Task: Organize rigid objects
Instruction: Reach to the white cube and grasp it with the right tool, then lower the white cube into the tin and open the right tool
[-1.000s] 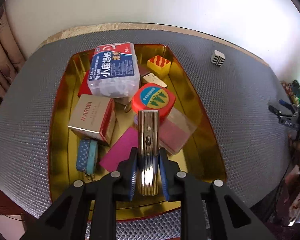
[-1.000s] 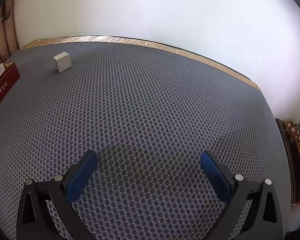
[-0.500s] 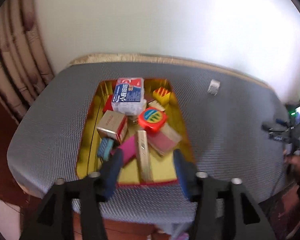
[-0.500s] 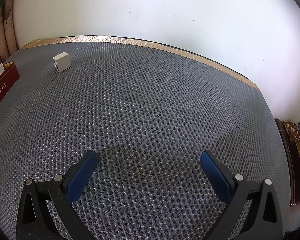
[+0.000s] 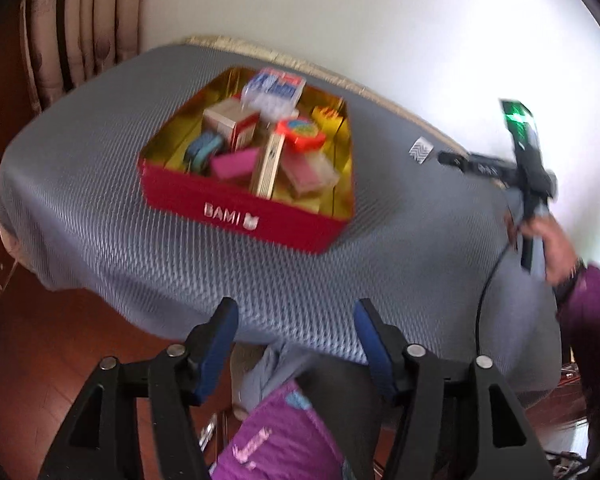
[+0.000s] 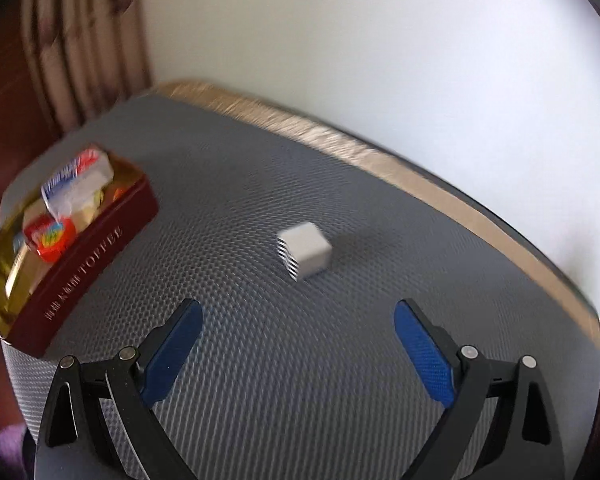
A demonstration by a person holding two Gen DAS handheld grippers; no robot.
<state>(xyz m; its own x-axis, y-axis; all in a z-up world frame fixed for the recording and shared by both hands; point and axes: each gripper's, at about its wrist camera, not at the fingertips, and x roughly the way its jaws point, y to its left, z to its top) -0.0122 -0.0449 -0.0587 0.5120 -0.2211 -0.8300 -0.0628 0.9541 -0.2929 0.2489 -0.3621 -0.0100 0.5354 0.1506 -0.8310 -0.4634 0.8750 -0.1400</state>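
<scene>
A red tin (image 5: pixel 236 212) with a gold inside stands on the grey mesh-covered table. In it lie a long gold box (image 5: pixel 269 164), a round red tin (image 5: pixel 302 134), a blue-and-white plastic box (image 5: pixel 274 90), a tan carton (image 5: pixel 230 122) and a pink card (image 5: pixel 236 162). My left gripper (image 5: pixel 296 312) hangs back over the table's front edge, its jaws opening with nothing between them. A small striped cube (image 6: pixel 306 250) sits alone on the mesh, just ahead of my right gripper (image 6: pixel 298 308). The right gripper's jaws are closing, wide apart and empty. The red tin (image 6: pixel 84 264) lies to its left.
A white wall runs behind the table and a brown curtain (image 5: pixel 80 32) hangs at the back left. Below the left gripper are a purple garment (image 5: pixel 276 436) and wooden floor. A hand (image 5: pixel 548 240) in a purple sleeve holds a black tool at the right.
The left gripper let go of the long gold box, which now lies in the tin, then pulled back past the table edge and rolled. The right gripper swung left toward the cube and narrowed.
</scene>
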